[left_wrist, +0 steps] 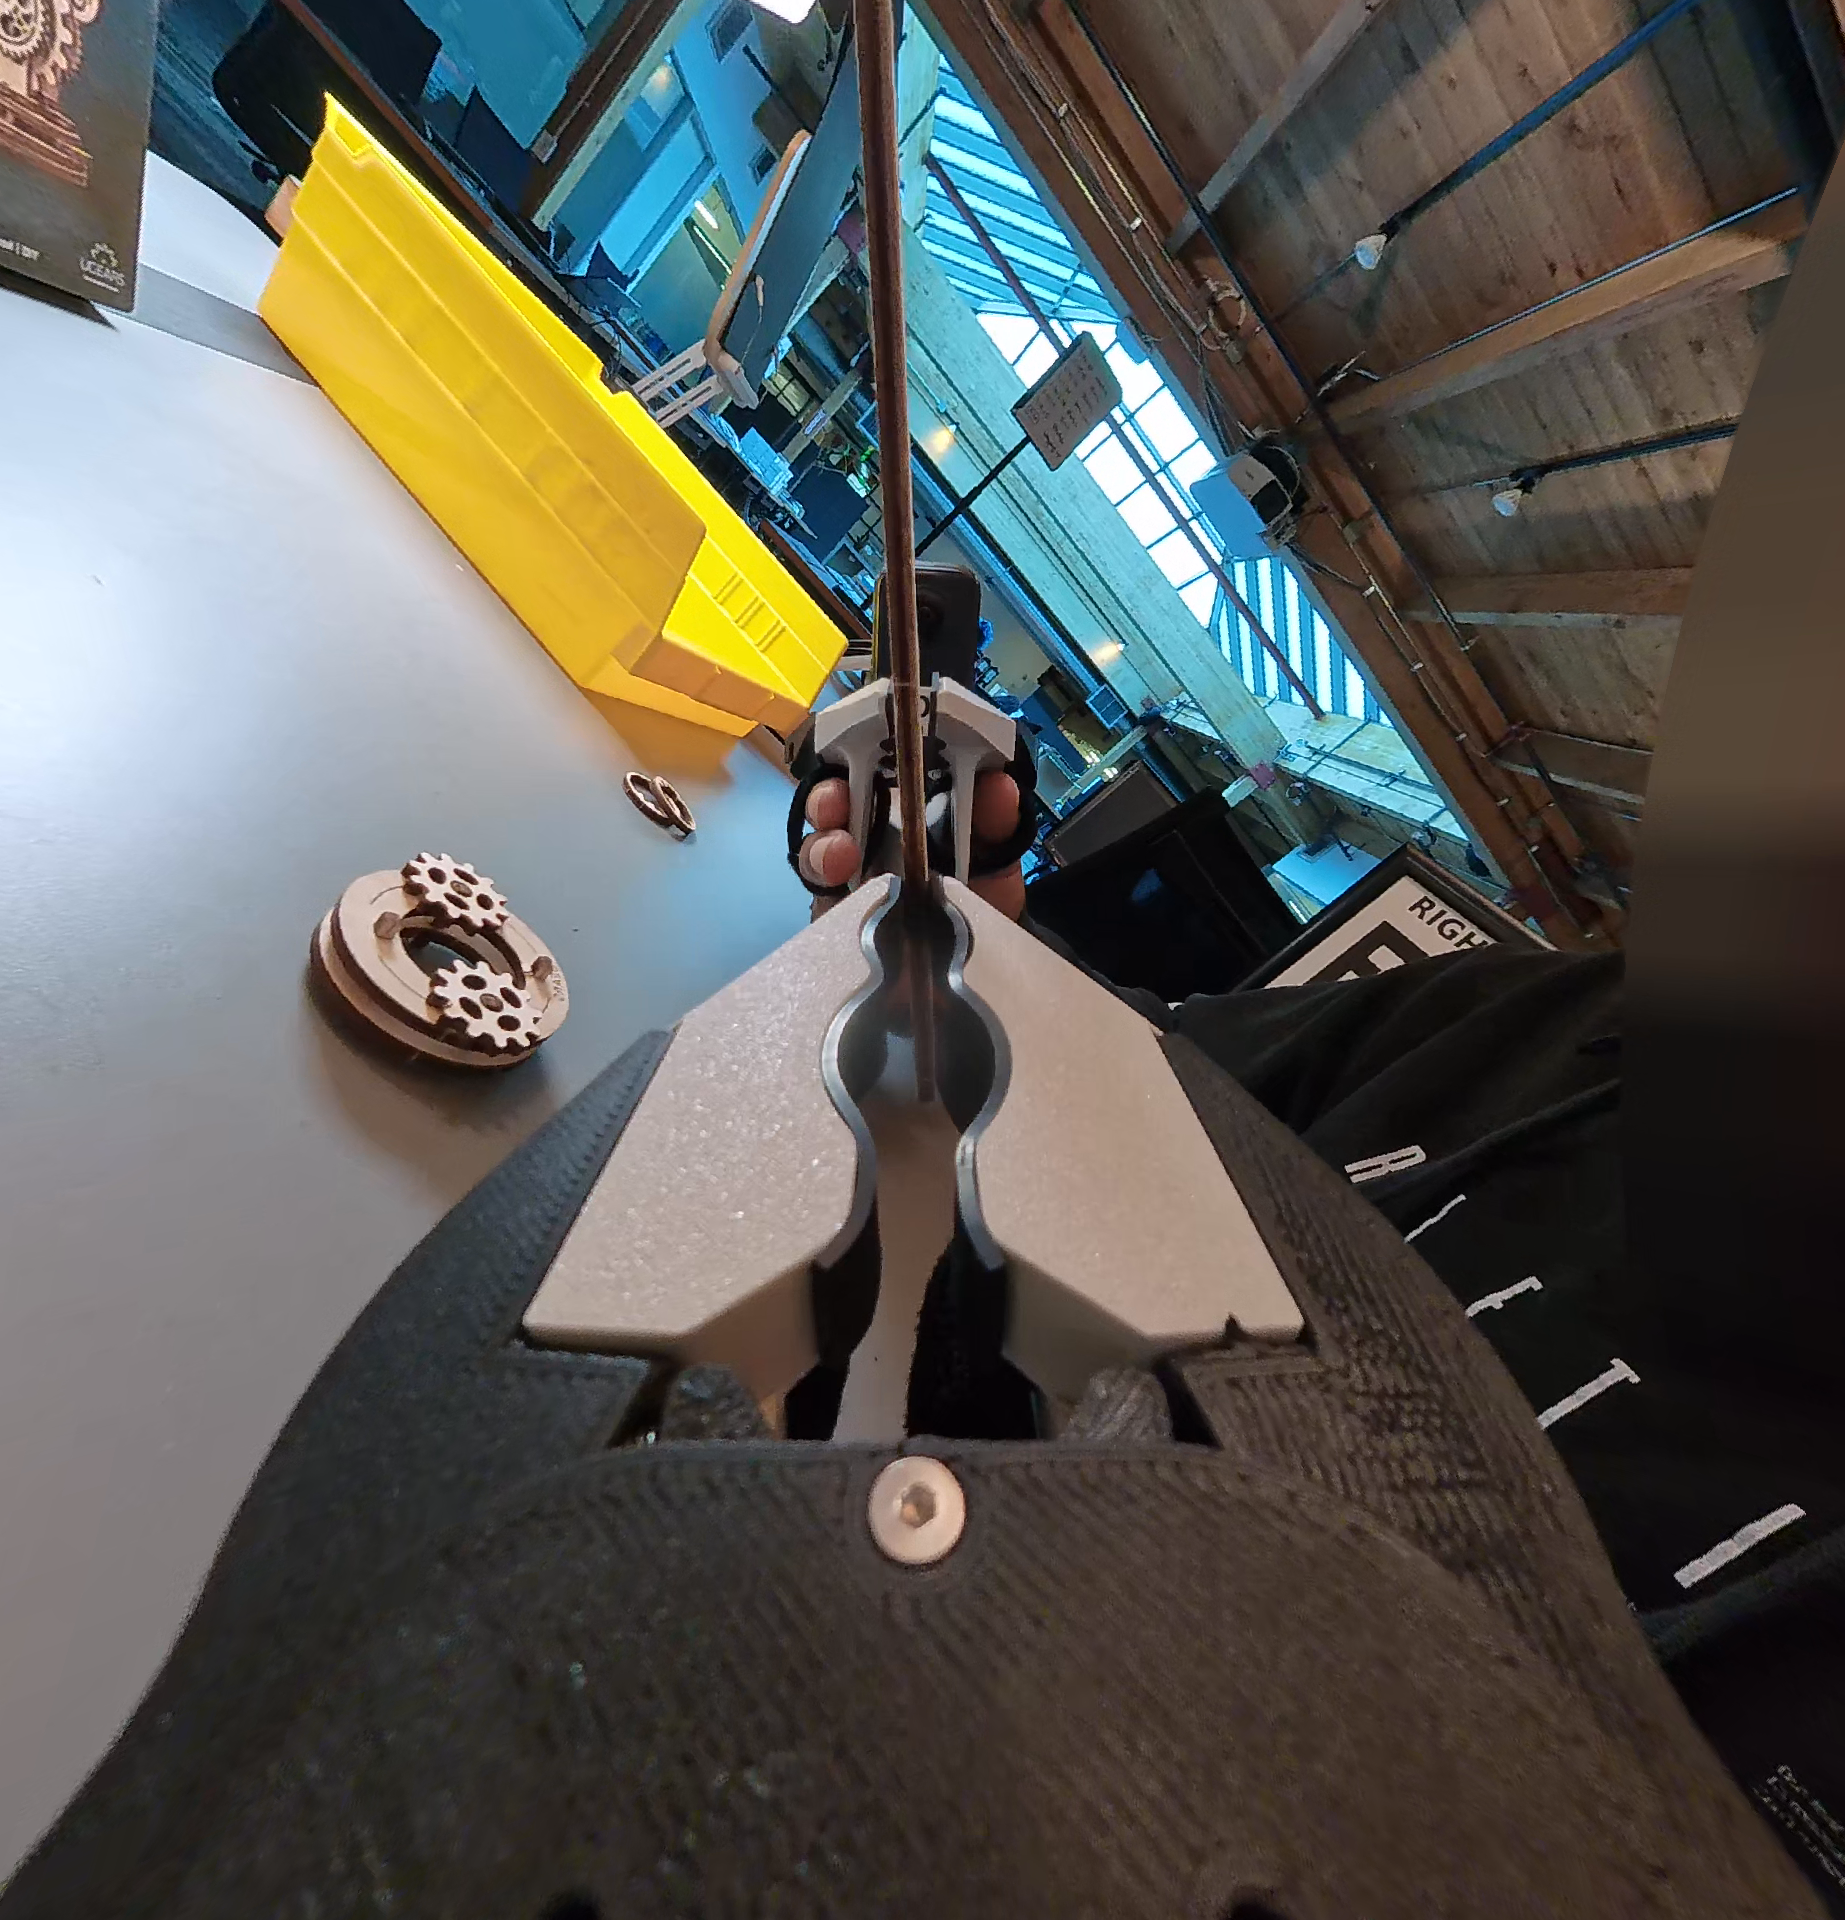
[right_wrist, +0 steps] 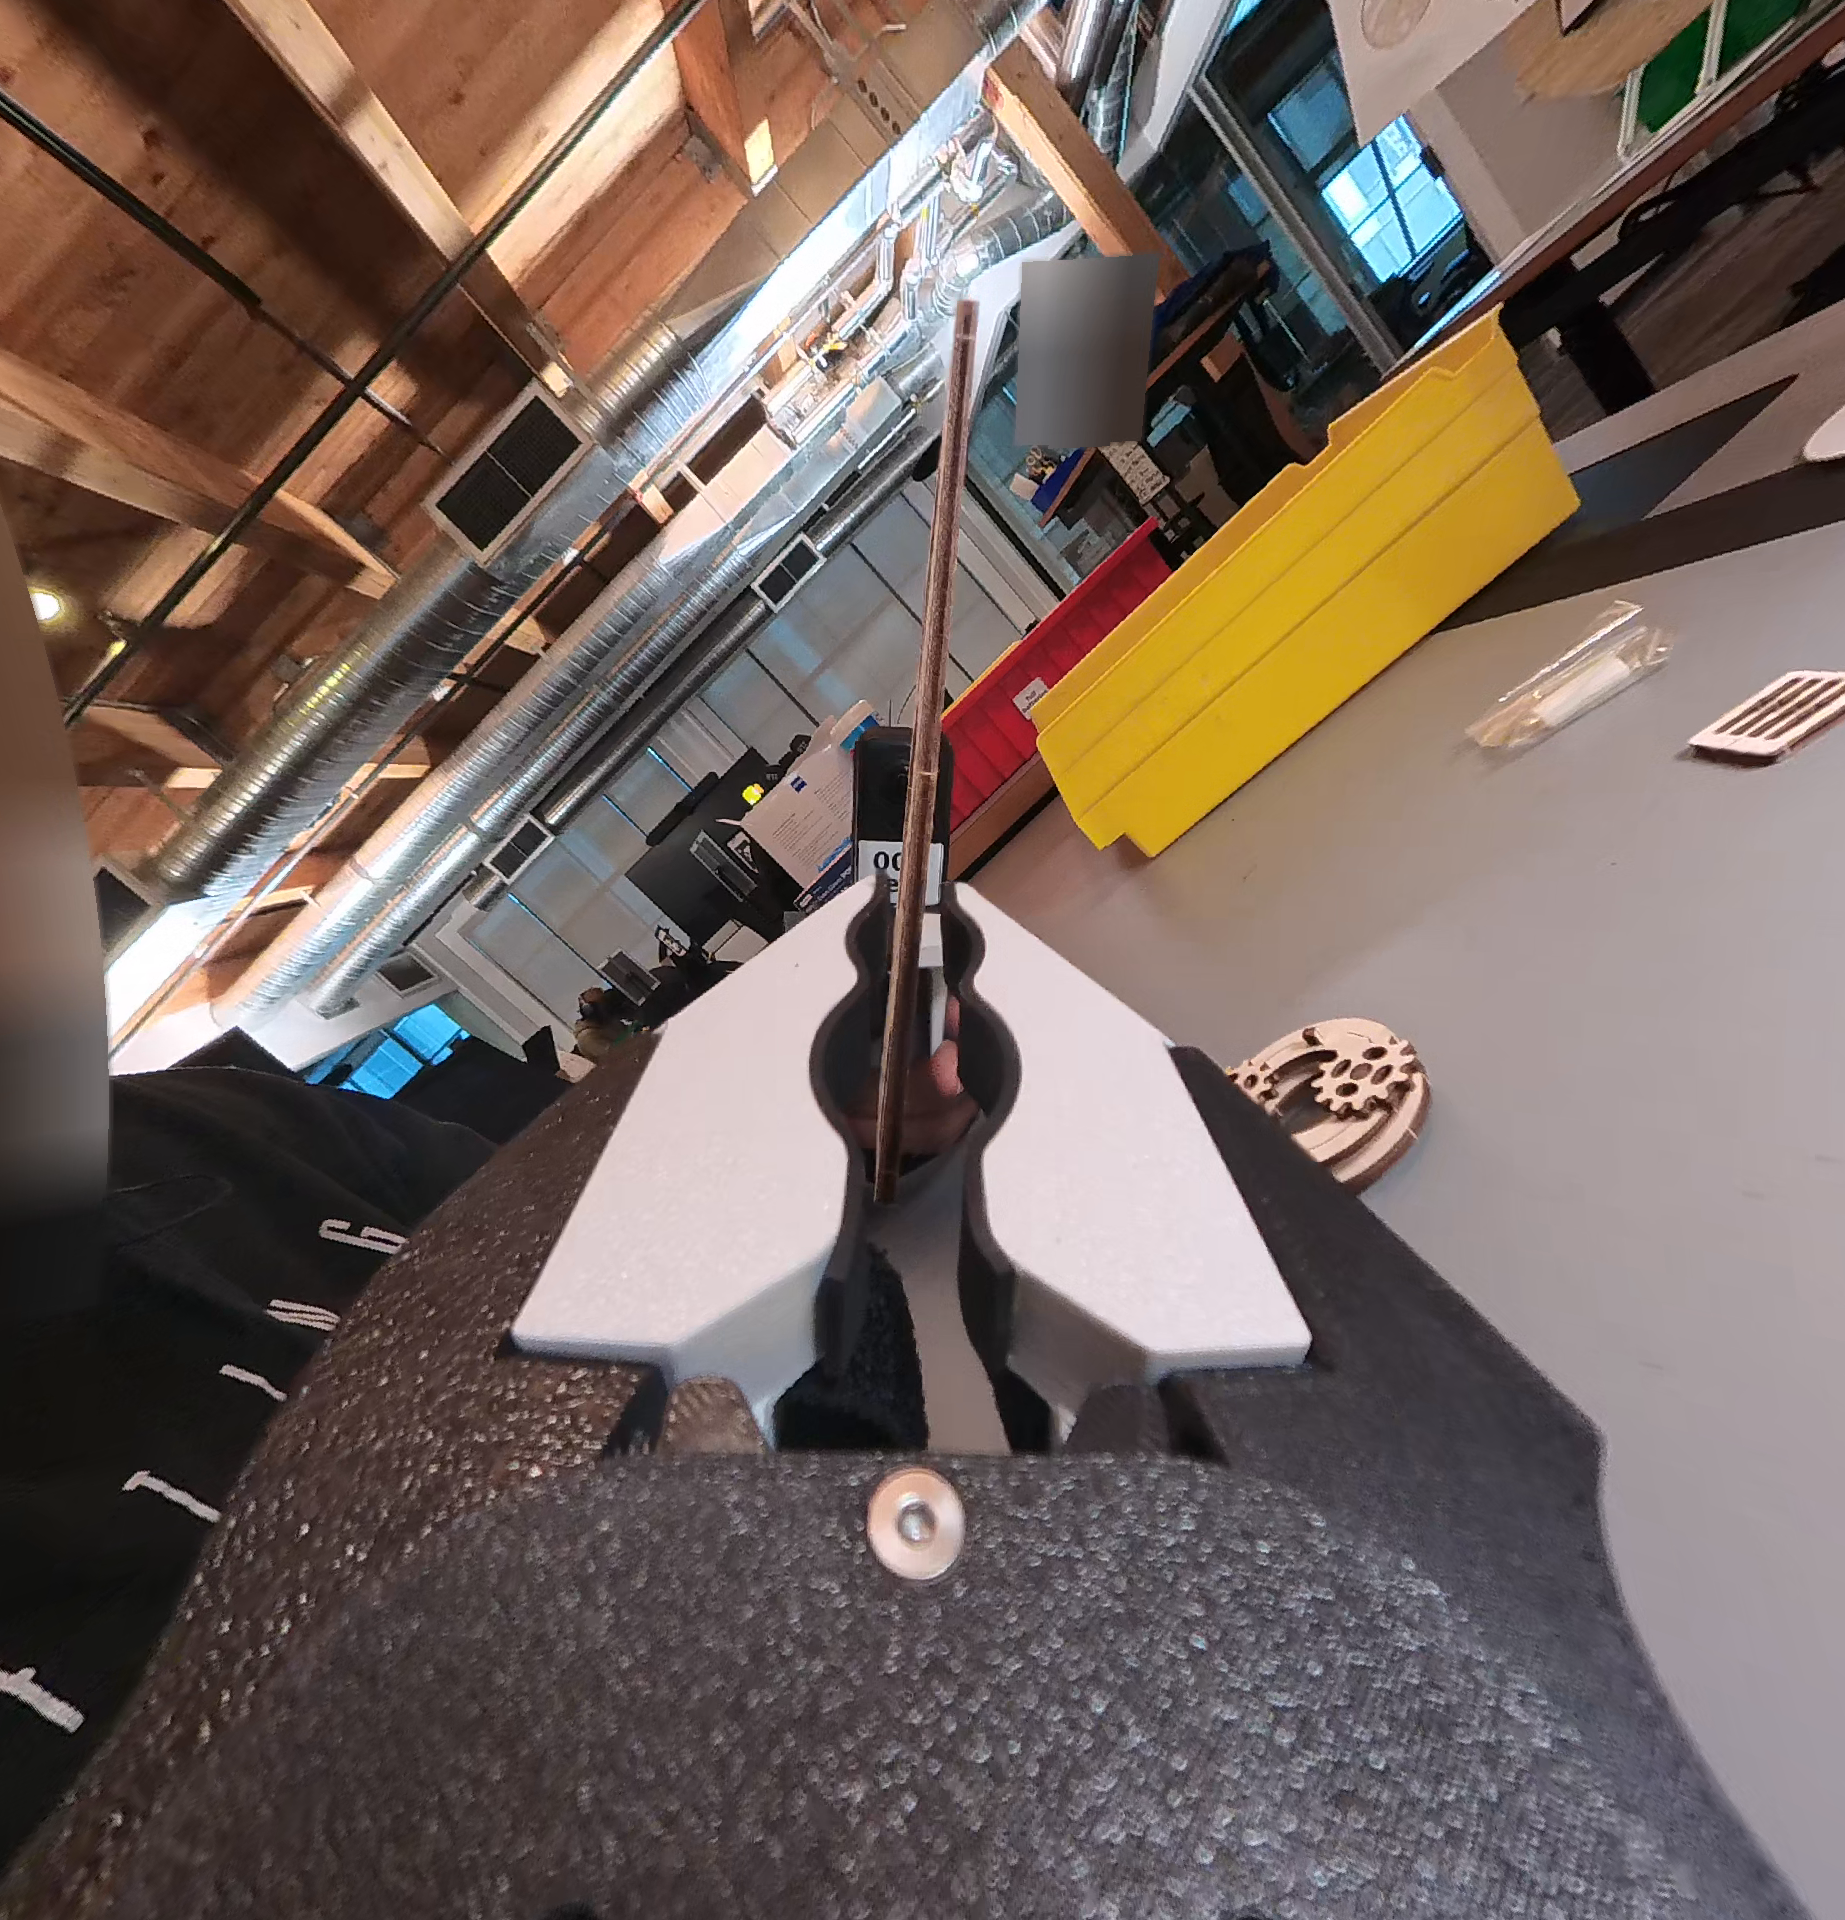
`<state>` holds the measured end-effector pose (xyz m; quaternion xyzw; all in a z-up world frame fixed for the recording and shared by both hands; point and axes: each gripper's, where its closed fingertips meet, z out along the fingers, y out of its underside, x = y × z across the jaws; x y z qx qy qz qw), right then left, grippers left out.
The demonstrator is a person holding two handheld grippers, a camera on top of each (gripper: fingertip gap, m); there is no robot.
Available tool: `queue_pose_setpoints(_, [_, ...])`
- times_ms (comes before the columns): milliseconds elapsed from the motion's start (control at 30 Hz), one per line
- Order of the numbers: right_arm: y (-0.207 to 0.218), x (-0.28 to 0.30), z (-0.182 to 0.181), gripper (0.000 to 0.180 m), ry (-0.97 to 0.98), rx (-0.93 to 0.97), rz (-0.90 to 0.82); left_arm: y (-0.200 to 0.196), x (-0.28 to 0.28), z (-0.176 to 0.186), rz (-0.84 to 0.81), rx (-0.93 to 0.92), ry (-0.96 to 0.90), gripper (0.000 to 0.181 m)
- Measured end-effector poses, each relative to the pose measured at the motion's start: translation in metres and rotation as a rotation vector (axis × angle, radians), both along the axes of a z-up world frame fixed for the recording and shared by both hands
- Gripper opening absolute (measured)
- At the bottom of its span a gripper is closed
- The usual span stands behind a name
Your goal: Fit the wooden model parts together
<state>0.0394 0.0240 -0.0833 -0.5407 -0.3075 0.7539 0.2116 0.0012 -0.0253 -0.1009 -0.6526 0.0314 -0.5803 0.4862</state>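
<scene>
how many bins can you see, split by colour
yellow bin: 1
red bin: 1
total: 2

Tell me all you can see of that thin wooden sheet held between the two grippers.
The thin wooden sheet shows only edge-on: a dark brown, plywood-like strip, flat and straight, held in the air above the grey table. The left gripper and right gripper each clamp it between shut jaws from opposite sides. Its faces are hidden.
</scene>
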Motion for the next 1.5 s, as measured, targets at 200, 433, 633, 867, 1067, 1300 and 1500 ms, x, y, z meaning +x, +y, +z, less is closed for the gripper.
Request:
queue_pose_setpoints(200, [0.003,0.005,0.012,0.006,0.051,0.083,-0.064,-0.003,0.003,0.003,-0.001,0.047,0.019,0.001])
queue_pose_setpoints(433, [-0.004,0.009,0.023,0.006,0.075,0.277,-0.138,-0.008,0.009,0.006,-0.023,0.095,0.049,0.002])
queue_pose_setpoints(633, [-0.001,0.008,0.017,0.005,0.050,0.275,-0.143,-0.008,0.012,0.002,-0.033,0.079,0.069,0.002])
queue_pose_setpoints(867, [0.001,0.006,0.012,0.003,0.024,0.267,-0.144,-0.006,0.011,0.000,-0.033,0.055,0.063,0.002])
queue_pose_setpoints(1067, [0.002,0.005,0.010,0.003,0.012,0.263,-0.146,-0.005,0.009,-0.001,-0.038,0.027,0.032,0.001])
queue_pose_setpoints(1300, [0.003,0.004,0.007,0.005,-0.004,0.272,-0.150,-0.003,0.006,-0.001,-0.036,0.007,-0.005,0.001])
queue_pose_setpoints(1500, [0.002,0.003,0.006,0.005,-0.009,0.278,-0.146,-0.003,0.005,-0.001,-0.041,-0.009,-0.034,0.001])
